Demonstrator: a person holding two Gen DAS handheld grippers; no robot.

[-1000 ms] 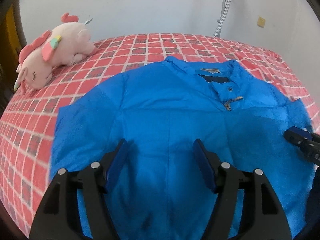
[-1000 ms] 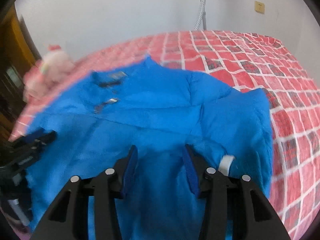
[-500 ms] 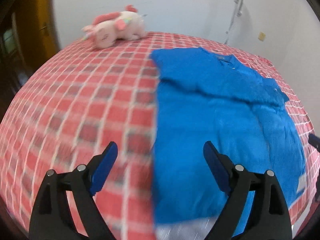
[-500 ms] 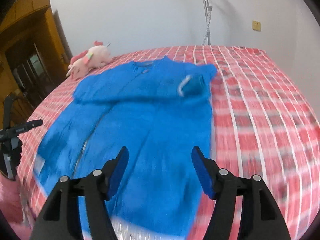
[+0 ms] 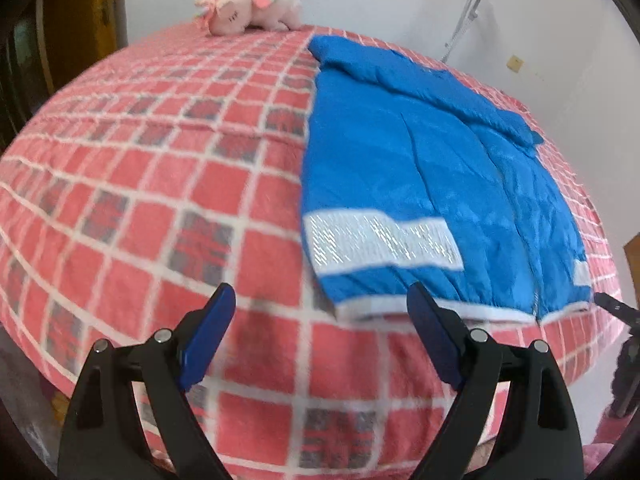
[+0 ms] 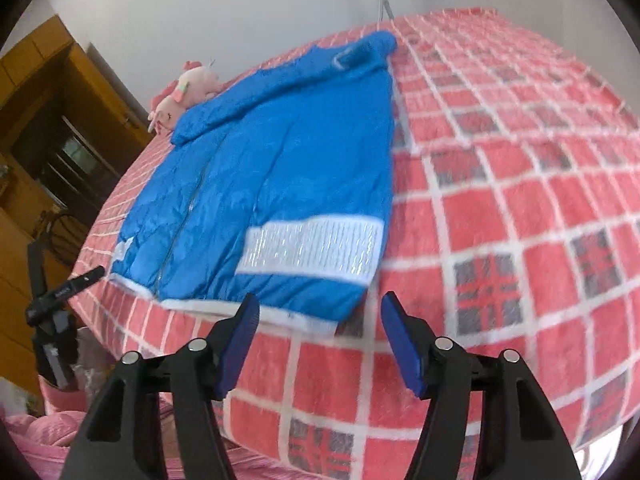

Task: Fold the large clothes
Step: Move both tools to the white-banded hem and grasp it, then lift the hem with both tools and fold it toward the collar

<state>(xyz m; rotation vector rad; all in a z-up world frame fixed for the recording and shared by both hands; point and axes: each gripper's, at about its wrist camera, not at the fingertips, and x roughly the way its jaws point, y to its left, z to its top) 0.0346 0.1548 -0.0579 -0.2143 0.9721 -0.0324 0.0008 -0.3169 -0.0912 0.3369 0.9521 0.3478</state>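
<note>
Jacket: blue padded jacket spread flat, front up, on the red checked bed cover; sleeves folded across the chest near the collar end, likely to make a neat rectangle before the body is folded.
Hem: white-edged hem at the jacket's near end, close to the bed's front edge; probably the next thing to be lifted and carried toward the collar.
Reflective bands: silver strip just above the hem on the jacket's left panel, and another on its right panel.
Left gripper: just short of the jacket's hem, off its left corner, above bare bed cover; jaws wide apart, holding nothing, touching nothing.
Right gripper: just short of the hem at the jacket's right corner; jaws spread somewhat less wide, empty, clear of the cloth.
Reason for pose: one gripper at each hem corner, seemingly lined up for a two-corner pinch.
Plush toy: pink, beyond the jacket's collar end, well apart from the work.
Risk: slippery padded fabric may slide out of a shallow pinch.
</note>
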